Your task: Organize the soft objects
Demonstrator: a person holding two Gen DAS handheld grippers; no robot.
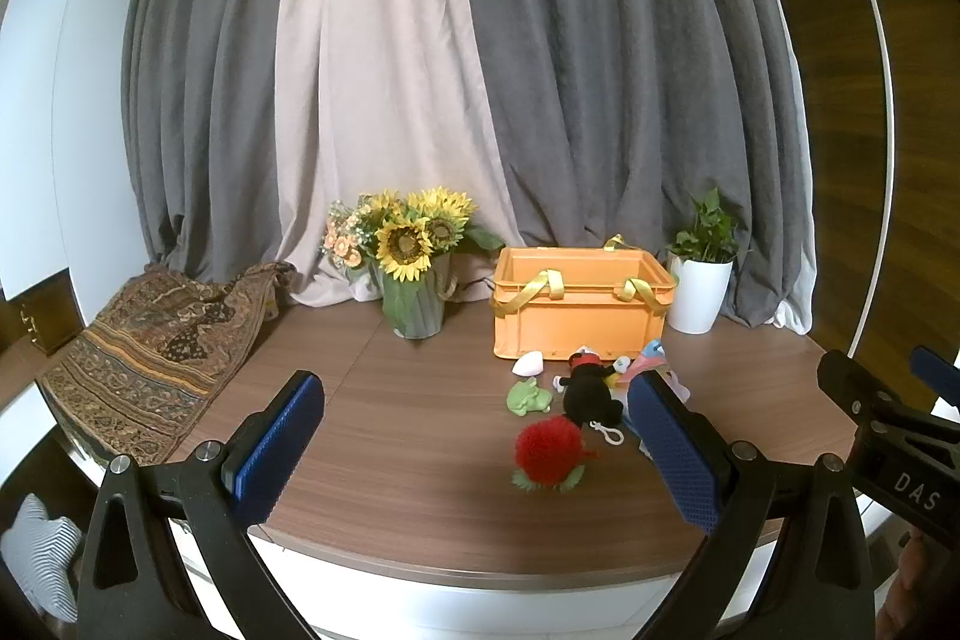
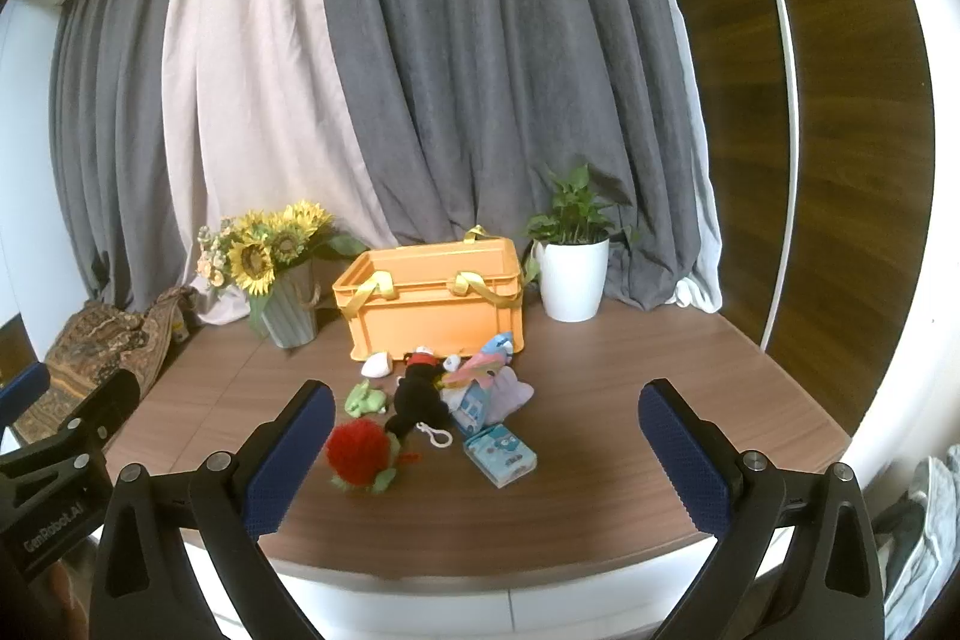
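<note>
Both grippers hang spread wide and empty over the worktop's near edge: the left gripper point(image 1: 474, 436), the right gripper point(image 2: 486, 436). The soft toys sit heaped mid-worktop, red pompom toy point(image 2: 357, 451) nearest, black plush point(image 2: 417, 394) behind, just before the orange basket point(image 2: 438, 298), likely their destination.

Soft toys point(image 2: 420, 400) before orange crate point(image 2: 435, 310)
</note>
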